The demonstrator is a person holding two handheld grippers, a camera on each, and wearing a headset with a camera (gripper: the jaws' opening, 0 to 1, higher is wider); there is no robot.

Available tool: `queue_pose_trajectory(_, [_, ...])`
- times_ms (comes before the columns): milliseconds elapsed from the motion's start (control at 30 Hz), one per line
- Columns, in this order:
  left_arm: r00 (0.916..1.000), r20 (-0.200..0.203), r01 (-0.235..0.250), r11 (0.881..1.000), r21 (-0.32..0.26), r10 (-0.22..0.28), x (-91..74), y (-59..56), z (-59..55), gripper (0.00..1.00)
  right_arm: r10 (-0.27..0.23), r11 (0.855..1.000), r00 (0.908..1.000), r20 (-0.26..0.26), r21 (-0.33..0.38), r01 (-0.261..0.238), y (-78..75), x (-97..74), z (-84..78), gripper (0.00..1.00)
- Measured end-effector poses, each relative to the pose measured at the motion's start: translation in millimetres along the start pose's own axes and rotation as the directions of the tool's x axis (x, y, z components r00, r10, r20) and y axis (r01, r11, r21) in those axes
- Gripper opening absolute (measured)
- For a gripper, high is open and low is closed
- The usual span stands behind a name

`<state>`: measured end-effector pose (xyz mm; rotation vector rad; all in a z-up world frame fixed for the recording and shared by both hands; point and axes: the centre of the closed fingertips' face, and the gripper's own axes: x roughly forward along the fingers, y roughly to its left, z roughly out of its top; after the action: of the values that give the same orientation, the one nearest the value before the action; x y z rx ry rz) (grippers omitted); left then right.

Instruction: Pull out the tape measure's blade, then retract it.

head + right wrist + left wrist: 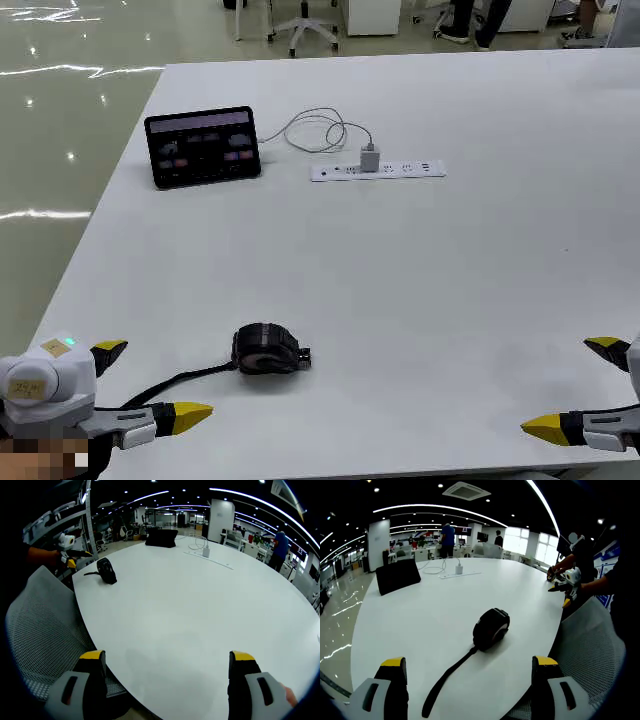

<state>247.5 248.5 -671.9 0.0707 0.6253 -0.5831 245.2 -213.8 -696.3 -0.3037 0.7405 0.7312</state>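
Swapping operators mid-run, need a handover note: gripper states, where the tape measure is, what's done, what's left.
Left gripper: open, empty, by the strap of the tape measure.
Right gripper: open, empty, well off to the right.
The tape measure lies on the table, blade in.
Done: nothing visible. Left: grip the case, pull the blade out, retract.

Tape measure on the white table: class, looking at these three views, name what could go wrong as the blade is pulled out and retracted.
1. The tape measure lies loose, with no gripper on it; pulling the blade may just drag it across the table.
2. Its strap trails toward the left gripper, which could close on the strap rather than the case.
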Motion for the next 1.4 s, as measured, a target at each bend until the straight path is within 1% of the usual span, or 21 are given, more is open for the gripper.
queue_pose_trajectory(67, [1.0, 0.001, 0.0, 1.0, -0.004, 0.0, 0.0, -0.5, 0.1, 1.0, 0.0, 1.0, 1.0, 0.0, 0.005, 0.0, -1.7, 0.0, 0.0, 0.98])
queue_pose_trajectory(133, [1.0, 0.002, 0.0, 1.0, -0.009, 0.0, 0.1, -0.3, -0.2, 1.0, 0.005, 1.0, 1.0, -0.002, 0.015, -0.005, -2.6, -0.1, -0.7, 0.95])
queue_pose_trajectory(433, [1.0, 0.005, -0.001, 1.0, -0.023, 0.001, 1.5, 1.9, 1.8, 1.0, 0.012, 1.0, 0.9999, -0.01, 0.011, -0.011, -5.8, 2.3, -0.2, 0.96])
queue_pose_trajectory(567, [1.0, 0.002, 0.006, 1.0, -0.017, -0.006, 3.2, 2.2, 2.7, 1.0, 0.009, 1.0, 1.0, 0.0, 0.004, -0.009, -5.5, 3.4, 2.7, 0.98])
queue_pose_trajectory(667, [0.9999, 0.0, 0.011, 1.0, -0.008, -0.011, 4.6, 3.8, 4.1, 1.0, 0.008, 1.0, 1.0, 0.001, 0.0, -0.008, -5.3, 4.0, 4.0, 0.98])
queue_pose_trajectory(767, [1.0, 0.001, 0.006, 1.0, 0.026, -0.006, 5.6, 6.7, 5.8, 1.0, 0.01, 1.0, 0.9999, 0.001, -0.006, -0.01, -3.8, 4.3, 6.4, 0.98])
queue_pose_trajectory(833, [0.9998, -0.012, 0.017, 1.0, 0.008, -0.016, 7.6, 6.6, 4.9, 1.0, 0.011, 1.0, 0.9999, 0.004, -0.011, -0.011, -3.3, 4.7, 8.3, 0.99])
queue_pose_trajectory(867, [0.9997, -0.015, 0.021, 1.0, 0.01, -0.021, 8.4, 6.2, 5.0, 1.0, 0.01, 1.0, 0.9999, 0.006, -0.015, -0.01, -3.3, 5.0, 9.8, 0.99])
queue_pose_trajectory(1033, [0.9986, -0.031, 0.043, 0.999, 0.026, -0.042, 11.2, 4.0, 6.1, 1.0, 0.021, 0.999, 0.9998, 0.004, -0.025, -0.021, -1.3, 7.2, 13.6, 1.0])
queue_pose_trajectory(1100, [0.998, -0.038, 0.052, 0.998, 0.034, -0.05, 13.5, 3.9, 6.8, 1.0, 0.036, 0.999, 0.9993, -0.005, -0.016, -0.036, 0.5, 10.6, 13.2, 1.0])
queue_pose_trajectory(1167, [0.9972, -0.049, 0.059, 0.997, 0.054, -0.057, 16.6, 4.0, 6.9, 1.0, 0.05, 0.998, 0.9987, -0.008, -0.029, -0.05, 3.9, 14.6, 14.6, 1.0])
queue_pose_trajectory(1200, [0.996, -0.063, 0.067, 0.995, 0.067, -0.063, 19.0, 3.3, 6.6, 1.0, 0.057, 0.998, 0.9983, -0.011, -0.03, -0.058, 6.2, 17.5, 15.8, 1.0])
queue_pose_trajectory(1267, [0.9945, -0.072, 0.081, 0.994, 0.076, -0.076, 22.3, 0.9, 7.9, 1.0, 0.067, 0.997, 0.9977, -0.01, -0.049, -0.067, 9.4, 21.1, 18.9, 1.0])
queue_pose_trajectory(1333, [0.9903, -0.096, 0.108, 0.99, 0.085, -0.1, 26.7, -2.9, 8.0, 1.0, 0.087, 0.995, 0.9962, -0.006, -0.055, -0.087, 14.1, 26.5, 23.5, 1.0])
queue_pose_trajectory(1367, [0.9868, -0.114, 0.126, 0.988, 0.093, -0.116, 29.9, -6.0, 7.7, 1.0, 0.096, 0.993, 0.9954, -0.003, -0.063, -0.096, 16.5, 30.2, 26.3, 1.0])
queue_pose_trajectory(1400, [0.9851, -0.123, 0.133, 0.986, 0.102, -0.12, 32.0, -7.1, 7.8, 1.0, 0.101, 0.993, 0.9949, -0.002, -0.069, -0.101, 18.0, 32.4, 28.2, 1.0])
